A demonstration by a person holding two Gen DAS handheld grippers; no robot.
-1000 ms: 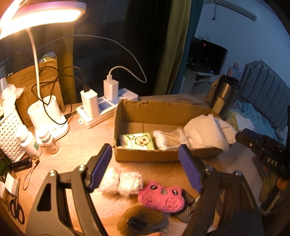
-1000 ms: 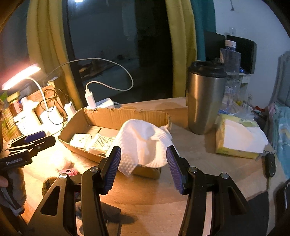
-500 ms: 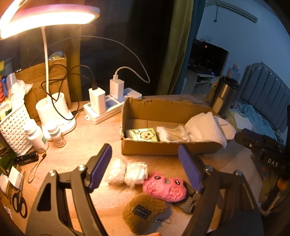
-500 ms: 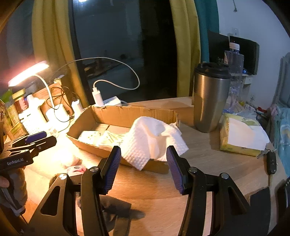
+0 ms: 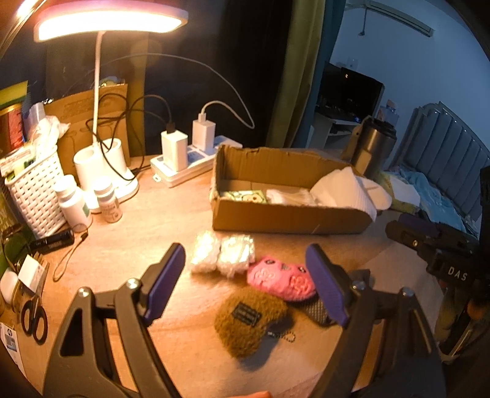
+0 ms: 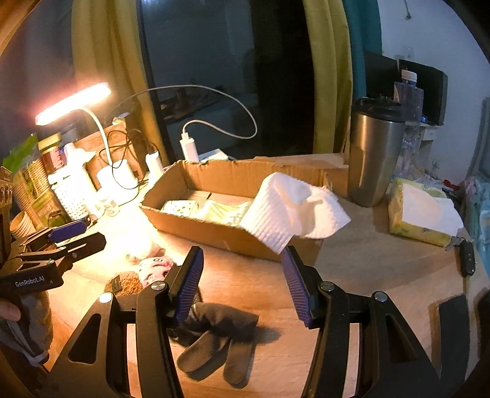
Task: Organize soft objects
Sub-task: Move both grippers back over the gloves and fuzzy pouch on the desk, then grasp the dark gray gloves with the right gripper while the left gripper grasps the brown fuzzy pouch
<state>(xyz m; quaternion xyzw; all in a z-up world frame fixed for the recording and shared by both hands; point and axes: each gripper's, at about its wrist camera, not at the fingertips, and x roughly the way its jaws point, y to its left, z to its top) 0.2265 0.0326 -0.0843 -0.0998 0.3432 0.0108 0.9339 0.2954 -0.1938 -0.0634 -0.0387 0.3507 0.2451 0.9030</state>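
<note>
An open cardboard box (image 5: 284,217) holds a cartoon-printed packet and a pack of cotton swabs; a white cloth (image 5: 346,189) hangs over its right end. In front of it lie two clear wrapped packets (image 5: 222,255), a pink plush (image 5: 280,280) and a brown fuzzy pouch (image 5: 248,321). My left gripper (image 5: 245,281) hovers above these, its jaws opening with nothing between them. My right gripper (image 6: 243,283) stands open and empty before the white cloth (image 6: 291,211), above a dark glove (image 6: 214,336) lying on the table.
At the back left are a lit desk lamp (image 5: 107,21), a power strip with chargers (image 5: 183,165), a white basket (image 5: 33,189), pill bottles (image 5: 73,202) and scissors (image 5: 33,318). A steel tumbler (image 6: 375,153), tissue pack (image 6: 419,214) and car key (image 6: 467,257) stand right.
Both grippers have drawn back from the box, so more of the near table shows. The dark glove has come into the right wrist view. The left jaws stand slightly wider.
</note>
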